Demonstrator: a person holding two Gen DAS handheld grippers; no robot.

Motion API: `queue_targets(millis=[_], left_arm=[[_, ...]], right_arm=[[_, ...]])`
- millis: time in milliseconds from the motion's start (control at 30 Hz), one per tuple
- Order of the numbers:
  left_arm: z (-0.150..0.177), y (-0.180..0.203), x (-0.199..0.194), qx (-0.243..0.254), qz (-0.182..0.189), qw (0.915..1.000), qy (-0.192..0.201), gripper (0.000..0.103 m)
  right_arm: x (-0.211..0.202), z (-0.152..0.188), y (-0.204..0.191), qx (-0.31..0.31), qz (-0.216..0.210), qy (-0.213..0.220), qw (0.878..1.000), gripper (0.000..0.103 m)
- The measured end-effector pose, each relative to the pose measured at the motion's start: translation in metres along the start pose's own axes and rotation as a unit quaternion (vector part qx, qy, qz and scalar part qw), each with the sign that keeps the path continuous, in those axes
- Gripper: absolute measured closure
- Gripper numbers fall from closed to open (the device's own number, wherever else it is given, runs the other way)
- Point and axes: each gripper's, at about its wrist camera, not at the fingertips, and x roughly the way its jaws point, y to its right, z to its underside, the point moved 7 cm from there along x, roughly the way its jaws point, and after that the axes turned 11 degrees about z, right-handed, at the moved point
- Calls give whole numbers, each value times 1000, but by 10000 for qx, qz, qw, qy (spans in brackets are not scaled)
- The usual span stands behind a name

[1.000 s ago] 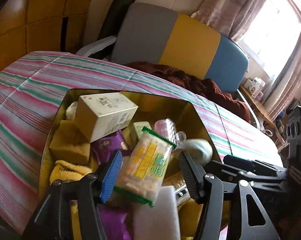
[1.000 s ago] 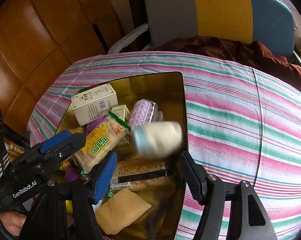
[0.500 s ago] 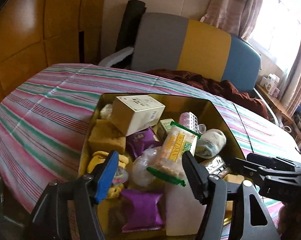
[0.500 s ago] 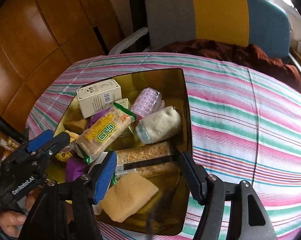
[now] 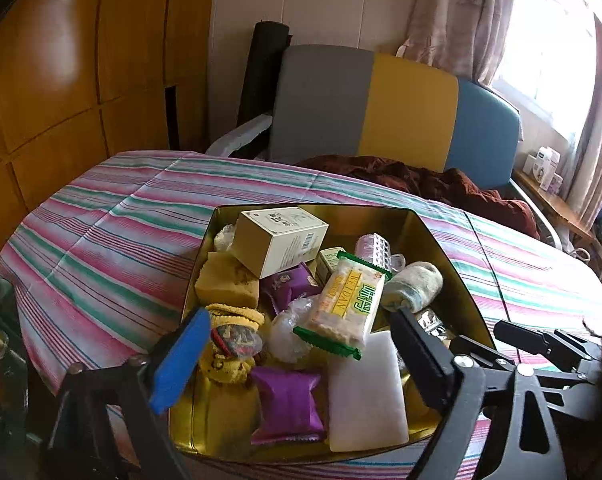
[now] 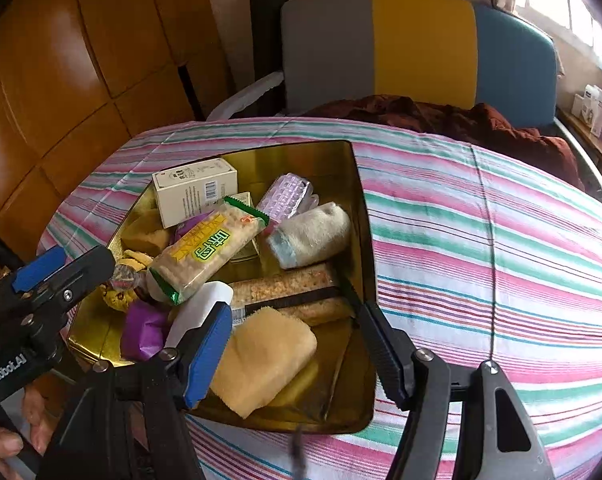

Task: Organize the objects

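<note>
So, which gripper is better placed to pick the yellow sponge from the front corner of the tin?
Probably the right gripper. It is open, and the yellow sponge lies between its fingers. The left gripper, also open, hovers over the purple packet and white block.

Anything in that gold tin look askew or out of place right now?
Yes. The cracker packet lies tilted across other items instead of flat, and the white box leans on the yellow sponge. Everything is heaped loosely in the tin. Nothing has spilled onto the striped cloth.
</note>
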Motion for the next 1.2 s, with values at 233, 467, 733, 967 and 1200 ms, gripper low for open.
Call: queue_targets(millis=[233, 467, 733, 967, 1200], left_arm=[[2, 4, -7, 65, -99, 9999, 44, 0], [6, 10, -14, 197, -260, 9995, 40, 0], [14, -5, -25, -207, -320, 9993, 59, 0], [20, -15, -33, -336, -351, 9986, 211, 0], [16, -4, -34, -225, -318, 9990, 212, 0]], right_arm=[[-14, 4, 8, 56, 281, 268, 9992, 35], [-32, 4, 12, 89, 584, 522, 9969, 33], [-49, 0, 24, 398, 650, 667, 9949, 33], [-39, 15, 16, 296, 565, 515, 9966, 33], [-45, 10, 15, 136, 666, 776, 9947, 33]])
